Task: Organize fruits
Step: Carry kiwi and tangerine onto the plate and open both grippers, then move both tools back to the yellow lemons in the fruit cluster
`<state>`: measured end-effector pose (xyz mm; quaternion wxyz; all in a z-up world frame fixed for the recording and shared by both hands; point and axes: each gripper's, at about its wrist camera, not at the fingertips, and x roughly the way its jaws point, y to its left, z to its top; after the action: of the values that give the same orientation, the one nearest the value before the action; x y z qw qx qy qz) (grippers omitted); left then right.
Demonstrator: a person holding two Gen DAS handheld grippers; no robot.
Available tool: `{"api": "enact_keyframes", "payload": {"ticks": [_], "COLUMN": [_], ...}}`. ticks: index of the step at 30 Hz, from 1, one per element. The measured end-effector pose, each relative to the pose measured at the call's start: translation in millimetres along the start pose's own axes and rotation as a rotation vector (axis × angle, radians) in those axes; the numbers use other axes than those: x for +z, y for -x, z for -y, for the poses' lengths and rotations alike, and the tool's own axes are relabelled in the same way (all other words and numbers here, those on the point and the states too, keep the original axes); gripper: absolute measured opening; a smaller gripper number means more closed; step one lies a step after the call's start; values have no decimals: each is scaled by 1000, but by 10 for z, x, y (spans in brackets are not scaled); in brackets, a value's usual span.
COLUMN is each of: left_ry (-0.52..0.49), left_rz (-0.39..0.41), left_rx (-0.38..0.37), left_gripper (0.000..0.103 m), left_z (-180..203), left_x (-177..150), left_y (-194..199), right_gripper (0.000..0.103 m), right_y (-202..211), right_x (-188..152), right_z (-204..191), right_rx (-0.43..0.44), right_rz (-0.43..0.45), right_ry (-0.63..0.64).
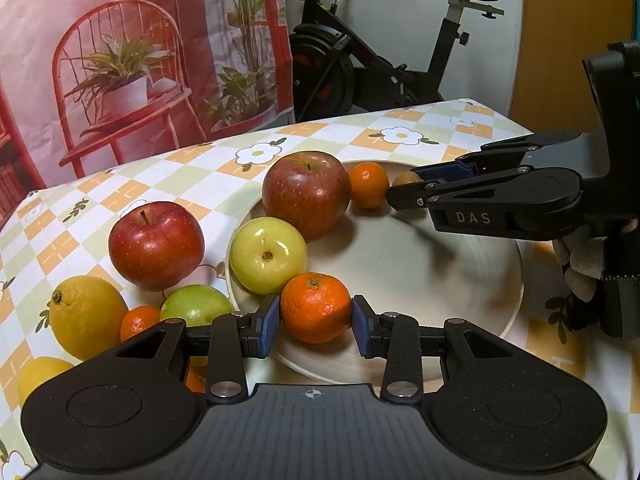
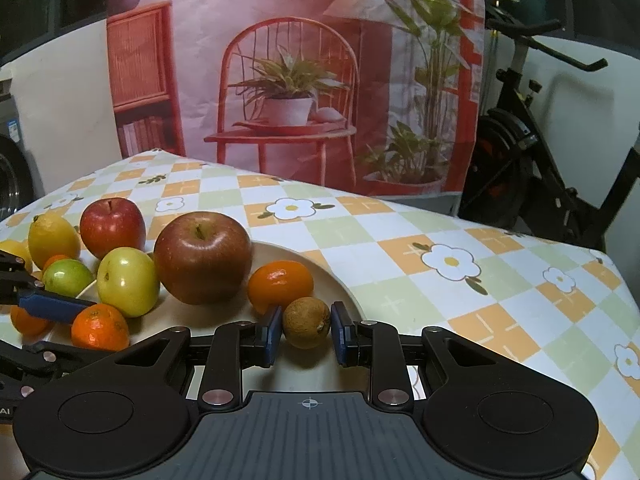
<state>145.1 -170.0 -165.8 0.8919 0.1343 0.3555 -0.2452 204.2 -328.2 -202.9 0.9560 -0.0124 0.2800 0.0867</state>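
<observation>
Both tools are matte black plastic. The left gripper point(image 1: 316, 326), across the bottom of its own view, has a ribbed grey centre panel with a small crosshair mark, two round raised discs, silver rivets on angled link arms, and blue pads point(image 1: 269, 326). The right gripper point(image 2: 306, 332) matches it; seen at the right edge of the left view, it bears white letters "DAS".

The left gripper point(image 1: 316, 316) is held low and level, its blue pads point(image 1: 269, 324) pressed against both sides of a mandarin point(image 1: 315, 307). The right gripper point(image 2: 304, 330) is reached in from the right, its pads point(image 2: 341, 332) set close around a small brown fruit point(image 2: 306, 322).
</observation>
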Motion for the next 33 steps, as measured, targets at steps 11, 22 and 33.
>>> {"api": "enact_keyframes", "payload": {"ticks": [11, 22, 33], "left_ry": [23, 60, 116], "left_rz": [7, 40, 102], "left_rx": [-3, -25, -20], "left_gripper": [41, 54, 54], "left_z": [12, 11, -127], "left_x": [-21, -49, -23], "left_y": [14, 153, 421], "right_gripper": [27, 40, 40], "right_y": [2, 176, 264], "right_x": [-20, -74, -91], "right_z": [55, 119, 127], "right_rx": [0, 21, 0], "right_rz": [8, 78, 88], "right_ry": [-32, -71, -101]}}
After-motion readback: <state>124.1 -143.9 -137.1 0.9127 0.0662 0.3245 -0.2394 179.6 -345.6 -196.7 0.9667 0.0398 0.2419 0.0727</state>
